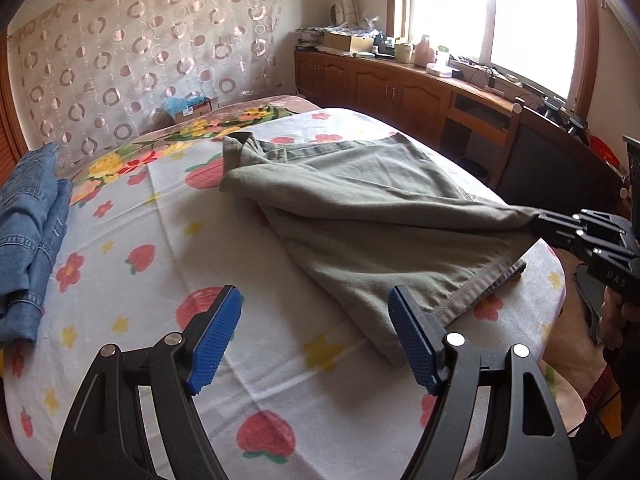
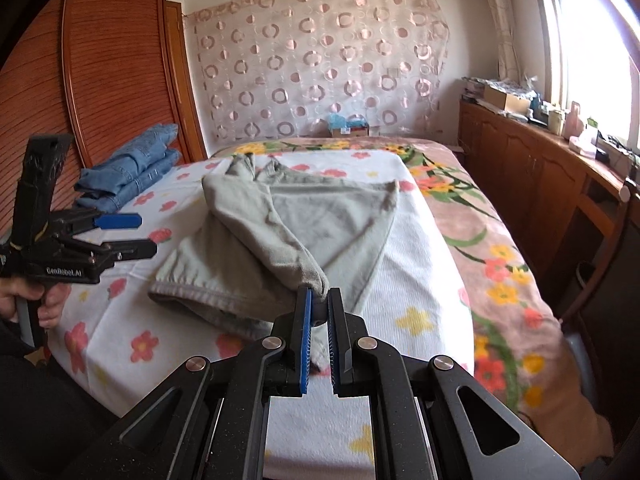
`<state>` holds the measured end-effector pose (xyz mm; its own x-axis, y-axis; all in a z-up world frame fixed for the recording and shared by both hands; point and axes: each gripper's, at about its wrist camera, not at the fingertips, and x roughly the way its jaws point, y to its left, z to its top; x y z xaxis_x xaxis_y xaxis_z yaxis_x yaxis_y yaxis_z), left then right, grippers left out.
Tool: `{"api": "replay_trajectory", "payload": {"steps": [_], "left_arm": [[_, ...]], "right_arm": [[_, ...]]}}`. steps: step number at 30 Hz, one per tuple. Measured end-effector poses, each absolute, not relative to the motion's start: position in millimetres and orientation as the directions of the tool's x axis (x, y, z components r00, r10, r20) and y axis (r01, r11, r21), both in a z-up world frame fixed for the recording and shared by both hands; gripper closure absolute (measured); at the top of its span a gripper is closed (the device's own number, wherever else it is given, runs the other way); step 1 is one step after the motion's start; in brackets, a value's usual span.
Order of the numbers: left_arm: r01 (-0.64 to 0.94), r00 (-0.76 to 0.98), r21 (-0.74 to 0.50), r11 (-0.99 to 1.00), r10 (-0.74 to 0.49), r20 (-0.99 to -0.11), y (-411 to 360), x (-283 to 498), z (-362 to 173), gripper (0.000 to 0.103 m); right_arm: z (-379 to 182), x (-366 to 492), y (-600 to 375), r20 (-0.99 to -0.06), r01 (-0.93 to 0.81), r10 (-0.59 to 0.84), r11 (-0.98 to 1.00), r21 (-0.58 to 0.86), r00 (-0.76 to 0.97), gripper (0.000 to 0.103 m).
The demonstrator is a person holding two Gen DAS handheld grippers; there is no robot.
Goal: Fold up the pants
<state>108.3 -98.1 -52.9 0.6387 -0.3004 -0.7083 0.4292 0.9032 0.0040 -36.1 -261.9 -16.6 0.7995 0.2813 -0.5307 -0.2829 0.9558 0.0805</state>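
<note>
The left tongs point(image 1: 314, 300) are spread wide and hold nothing; they hover over the sheet point(image 1: 168, 240), with the right blue pad point(image 1: 408, 332) just at the near edge of the pants point(image 1: 360, 208). In the right wrist view the same left tongs point(image 2: 138, 236) stand off to the left of the pants, apart from the cloth, gripped by a hand point(image 2: 36, 296).

The right tongs point(image 2: 318, 300) are pressed together on a bunched corner of the pants point(image 2: 248, 248), pinching the cloth between the blue pads point(image 2: 306, 336). That corner is lifted off the bed, and a ridge of cloth runs from it away toward the far end of the garment. In the left wrist view the right tongs point(image 1: 538, 226) come in from the right, and the cloth is pulled taut to their tips.

The grey-green pants lie ahead of both tongs on the strawberry-and-flower sheet, partly doubled over, a hemmed edge nearest the left tongs. Beyond the left tongs and to their left sits a stack of folded jeans point(image 1: 28, 232). To the right of the right tongs the floral blanket point(image 2: 492, 248) shows past the sheet.
</note>
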Motion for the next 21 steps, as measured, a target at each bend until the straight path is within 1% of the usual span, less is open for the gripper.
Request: {"api": "replay_trajectory", "payload": {"steps": [6,9,14,15,16,18,21], "left_arm": [[0.436,0.616,0.013,0.9,-0.288,-0.734,-105.9,111.4,-64.8,0.026],[0.436,0.606,0.017,0.9,-0.28,-0.744,-108.1,112.3,-69.9,0.026],[0.435,0.591,0.012,0.9,-0.275,-0.758,-108.9,114.3,-76.7,0.026],[0.435,0.589,0.012,0.9,-0.275,-0.76,-109.0,114.3,-77.6,0.026],[0.436,0.588,0.014,0.9,-0.273,-0.762,-109.7,114.3,-78.8,0.026],[0.436,0.582,0.019,0.9,-0.266,-0.768,-109.7,115.2,-81.8,0.026],[0.432,0.575,0.005,0.902,-0.271,-0.772,-107.5,115.9,-84.6,0.026]], "right_arm": [[-23.5,-33.3,-263.5,-0.586,-0.281,0.284,0.955,0.098,0.759,0.096],[-20.8,-32.7,-266.2,-0.593,-0.279,0.288,0.954,0.11,0.752,0.096],[-8.7,-35.5,-271.8,-0.584,-0.264,0.272,0.959,0.101,0.765,0.087],[-7.6,-35.7,-271.6,-0.579,-0.264,0.273,0.959,0.102,0.768,0.083],[-6.7,-35.8,-273.1,-0.574,-0.262,0.271,0.96,0.101,0.773,0.077],[-3.2,-38.2,-274.8,-0.561,-0.255,0.263,0.962,0.093,0.785,0.068],[2.1,-36.1,-278.0,-0.548,-0.257,0.262,0.962,0.088,0.794,0.068]]}}
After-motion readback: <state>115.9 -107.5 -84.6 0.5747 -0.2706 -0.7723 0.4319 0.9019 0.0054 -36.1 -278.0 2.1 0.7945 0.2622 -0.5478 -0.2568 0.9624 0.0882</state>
